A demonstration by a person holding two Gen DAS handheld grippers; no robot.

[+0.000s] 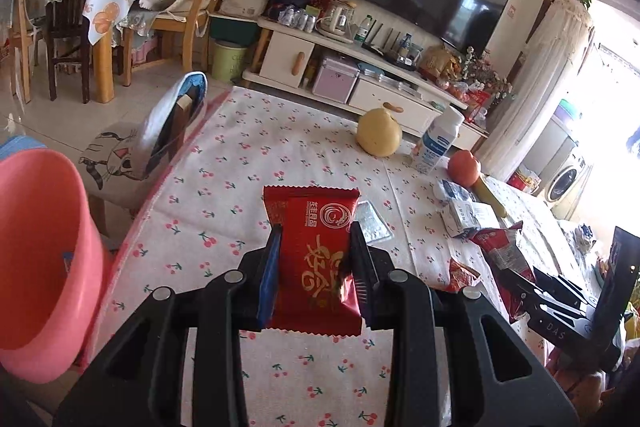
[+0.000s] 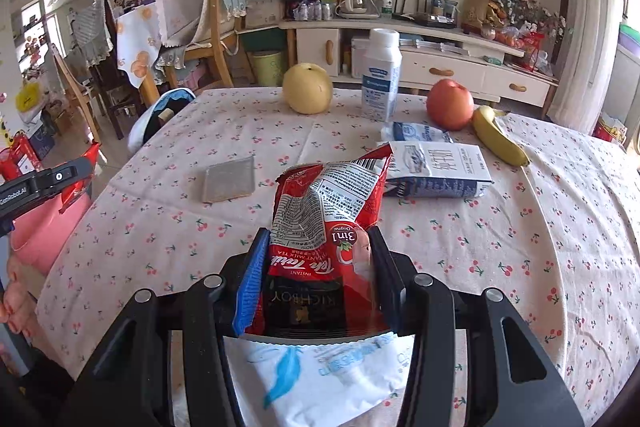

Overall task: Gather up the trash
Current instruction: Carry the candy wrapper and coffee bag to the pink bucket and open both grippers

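Observation:
My left gripper [image 1: 314, 247] is shut on a red snack wrapper [image 1: 314, 259] with gold lettering, held above the cherry-print tablecloth [image 1: 240, 155]. A pink bin [image 1: 44, 267] stands at its left, off the table edge. My right gripper [image 2: 318, 255] is shut on a crumpled red milk-tea packet [image 2: 324, 223], held over the table; it also shows in the left wrist view [image 1: 500, 251]. A silver foil wrapper [image 2: 229, 179], a flattened blue-and-white carton [image 2: 436, 167] and a white plastic wrapper [image 2: 316, 371] lie on the table. The left gripper shows at the right view's left edge [image 2: 40, 183], by the bin [image 2: 44, 227].
A yellow pear [image 2: 308, 89], a white milk bottle [image 2: 380, 75], a red apple [image 2: 450, 103] and a banana [image 2: 500, 137] stand at the table's far side. A chair [image 1: 160, 139] is at the table's left. A TV cabinet [image 2: 400, 43] lies beyond.

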